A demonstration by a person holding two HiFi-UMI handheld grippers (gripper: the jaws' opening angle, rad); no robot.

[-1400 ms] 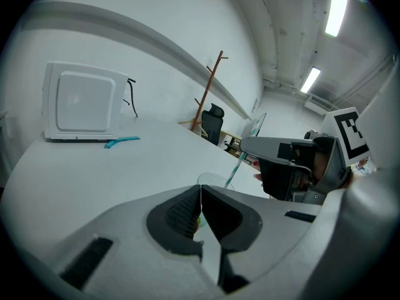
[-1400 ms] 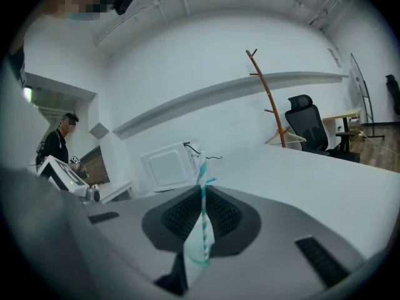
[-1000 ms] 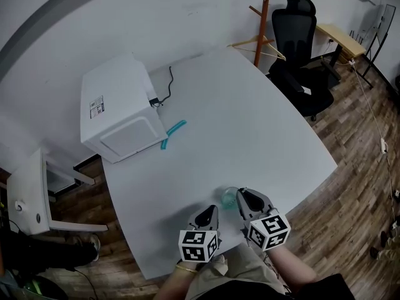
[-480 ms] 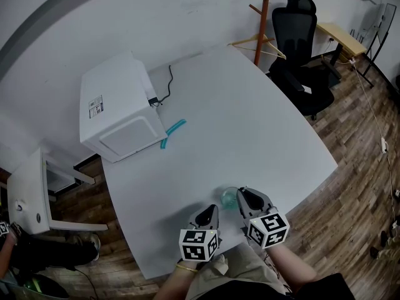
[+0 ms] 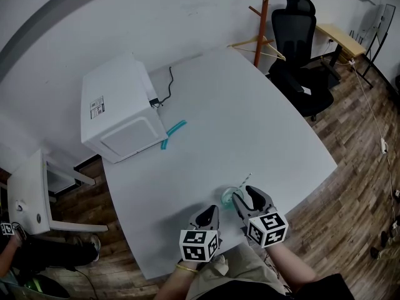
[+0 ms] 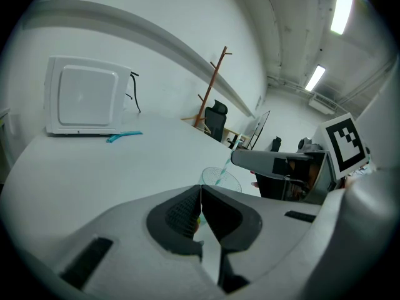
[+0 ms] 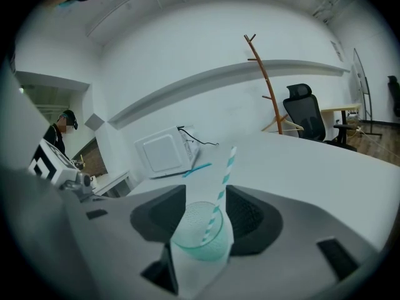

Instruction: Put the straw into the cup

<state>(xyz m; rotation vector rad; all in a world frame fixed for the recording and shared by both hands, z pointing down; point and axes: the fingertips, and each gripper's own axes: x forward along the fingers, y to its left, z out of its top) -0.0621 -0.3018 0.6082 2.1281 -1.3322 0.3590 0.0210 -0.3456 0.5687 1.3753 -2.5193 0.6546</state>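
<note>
The right gripper [image 7: 205, 214], jaws just opened wide, flanks a clear teal-tinted cup [image 7: 201, 237] with a teal-striped white straw [image 7: 224, 179] leaning inside, while the left gripper [image 6: 200, 210] is closed on nothing.

The right gripper's [image 7: 206, 219] jaws have just been opening and stand apart on either side of the teal cup [image 7: 201, 241], where the striped straw [image 7: 224, 175] leans, on the white table [image 7: 325, 167].

White microwave [image 5: 117, 110], black chair [image 5: 299, 52], coat stand [image 5: 264, 24]

White walls [image 5: 125, 11], wood floor [image 5: 356, 186], black office chair [image 5: 299, 49], wooden coat stand [image 5: 265, 17].
</note>
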